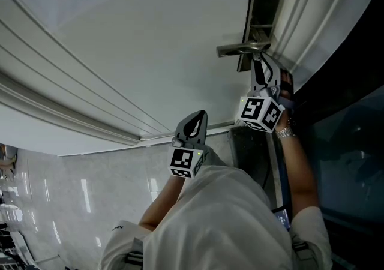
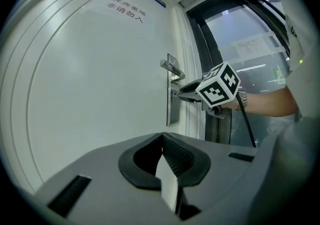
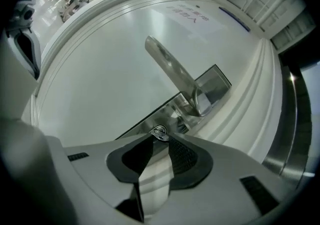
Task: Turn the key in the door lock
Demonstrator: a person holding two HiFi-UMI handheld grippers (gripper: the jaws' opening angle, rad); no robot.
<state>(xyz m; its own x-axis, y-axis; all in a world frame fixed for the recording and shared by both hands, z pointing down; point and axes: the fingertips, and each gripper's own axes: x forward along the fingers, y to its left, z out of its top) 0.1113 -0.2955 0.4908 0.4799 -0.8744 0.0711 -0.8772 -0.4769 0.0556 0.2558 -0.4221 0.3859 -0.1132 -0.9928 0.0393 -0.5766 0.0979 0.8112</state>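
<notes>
You are holding the right gripper level against the door, its fingers pinching the small key sitting in the lock plate just below the handle, so a roll of your wrist should turn it. You are holding the left gripper back, well apart from the lock, fingers pressed together on nothing, probably to leave the right one room.

White door was smooth, satin-painted. Its lever handle and lock plate were brushed metal; the key shone bright metal.
</notes>
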